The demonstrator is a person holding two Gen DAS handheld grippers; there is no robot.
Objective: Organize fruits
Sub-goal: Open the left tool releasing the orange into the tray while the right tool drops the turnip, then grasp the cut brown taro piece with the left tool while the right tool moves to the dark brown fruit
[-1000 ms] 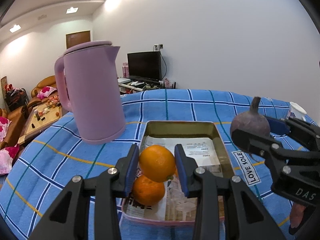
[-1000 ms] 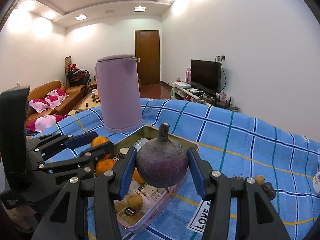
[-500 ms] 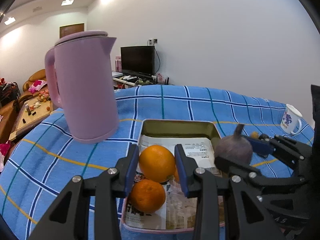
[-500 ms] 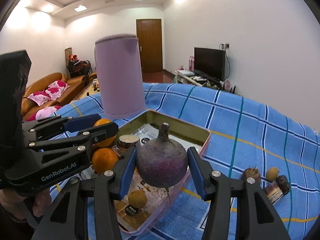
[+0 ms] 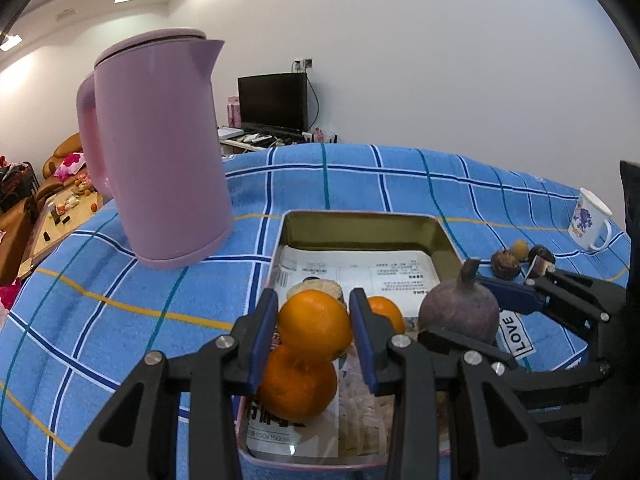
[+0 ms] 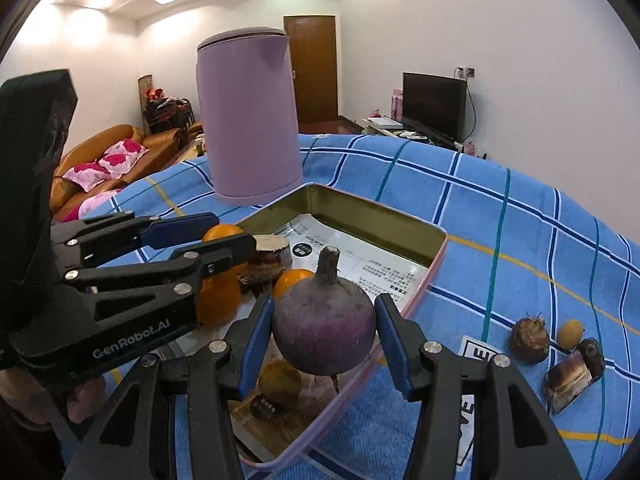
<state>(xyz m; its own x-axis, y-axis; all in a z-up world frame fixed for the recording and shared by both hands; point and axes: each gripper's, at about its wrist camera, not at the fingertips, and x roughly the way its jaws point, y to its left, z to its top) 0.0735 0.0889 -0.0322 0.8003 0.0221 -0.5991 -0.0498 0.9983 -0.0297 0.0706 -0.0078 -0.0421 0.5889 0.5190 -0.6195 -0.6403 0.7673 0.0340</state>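
1. Left gripper [image 5: 314, 330] clamped on an orange [image 5: 315, 325], hanging right over the near-left end of the tin tray [image 5: 360, 220]. Second orange [image 5: 296, 386] directly under the held one and almost touching it, so straight down means stacking, not free floor.
2. Right gripper [image 6: 324, 336] squeezed around a purple beet-looking root [image 6: 325, 334], stem straight up, long axis vertical, bulb crosswise between the pads. Sitting above the tray's near-right rim [image 6: 438, 258], just right of the left tongs.
3. Open paper-lined floor ahead of both tongs, toward the far wall of the tray. Looks like a forward nudge needed before either drop.
4. Leftover small fruits [image 6: 530, 340] out on the blue cloth, right of the right gripper, so closer to that hand.
5. Versus a second back: both tongs lower and closer in over the tray, grips unchanged, nothing released yet.
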